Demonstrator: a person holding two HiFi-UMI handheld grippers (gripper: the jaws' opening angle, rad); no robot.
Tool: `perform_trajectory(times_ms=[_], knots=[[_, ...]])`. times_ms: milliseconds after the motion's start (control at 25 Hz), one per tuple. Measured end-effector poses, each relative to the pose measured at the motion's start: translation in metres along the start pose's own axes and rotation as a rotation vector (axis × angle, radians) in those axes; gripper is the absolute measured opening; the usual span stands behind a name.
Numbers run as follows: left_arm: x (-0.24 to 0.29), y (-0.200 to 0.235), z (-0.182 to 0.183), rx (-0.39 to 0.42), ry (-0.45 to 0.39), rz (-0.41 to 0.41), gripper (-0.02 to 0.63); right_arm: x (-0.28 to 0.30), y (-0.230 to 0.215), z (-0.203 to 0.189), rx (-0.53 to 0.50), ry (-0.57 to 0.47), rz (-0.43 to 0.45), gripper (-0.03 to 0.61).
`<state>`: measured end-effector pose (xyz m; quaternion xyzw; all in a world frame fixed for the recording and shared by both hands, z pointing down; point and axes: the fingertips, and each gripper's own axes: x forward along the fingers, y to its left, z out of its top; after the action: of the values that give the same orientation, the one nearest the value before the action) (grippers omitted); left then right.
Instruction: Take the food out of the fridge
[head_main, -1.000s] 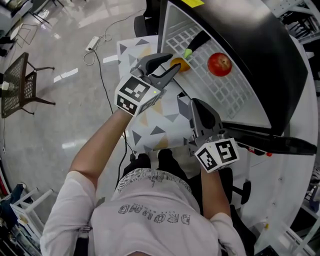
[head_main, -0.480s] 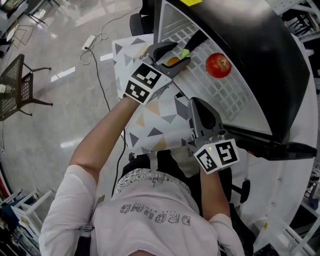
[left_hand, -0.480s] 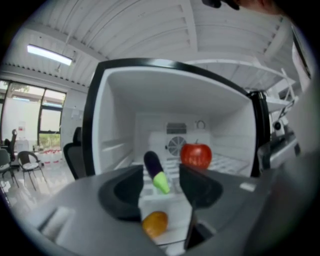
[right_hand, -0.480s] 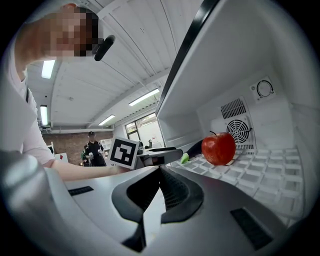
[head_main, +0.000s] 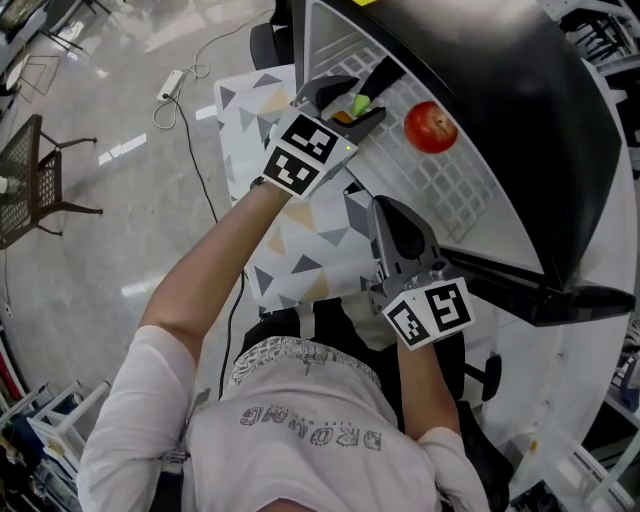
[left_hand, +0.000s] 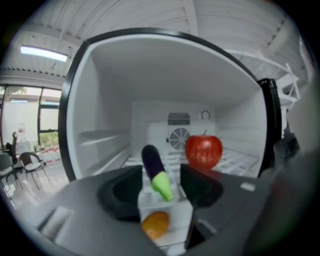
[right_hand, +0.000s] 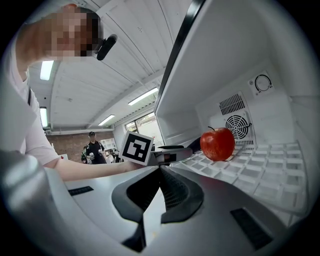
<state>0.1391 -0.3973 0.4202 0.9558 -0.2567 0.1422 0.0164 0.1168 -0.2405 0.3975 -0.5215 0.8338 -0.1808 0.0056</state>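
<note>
At the fridge mouth the left tongs are opening wide around an eggplant on the wire shelf, not pinching it. A small orange fruit lies just in front. This looks like the reach-in. Next they need to close on the eggplant and draw it out. The right tongs hang back, shut and empty. The apple sits further right on the shelf.

We log a white short-sleeved T-shirt with grey outline lettering, a patterned waistband, a matte grey left gripper, its jaws opening with a toy eggplant between them, a matching right gripper, each bearing a white marker cube printed with black squares
</note>
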Motion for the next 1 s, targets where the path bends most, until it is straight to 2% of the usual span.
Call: perform_trajectory(times_ms=[200, 600, 1000], knots=[[0.005, 0.004, -0.003, -0.005, 0.017, 0.022, 0.233, -0.001, -0.001, -0.001, 0.004, 0.003, 0.002, -0.002], [0.01, 0.009, -0.009, 0.062, 0.064, 0.093, 0.151, -0.003, -0.005, -0.007, 0.017, 0.011, 0.006, -0.002], [-0.008, 0.013, -0.005, 0.008, 0.037, 0.115, 0.124, -0.011, -0.008, 0.001, 0.01, -0.012, -0.009, -0.002]])
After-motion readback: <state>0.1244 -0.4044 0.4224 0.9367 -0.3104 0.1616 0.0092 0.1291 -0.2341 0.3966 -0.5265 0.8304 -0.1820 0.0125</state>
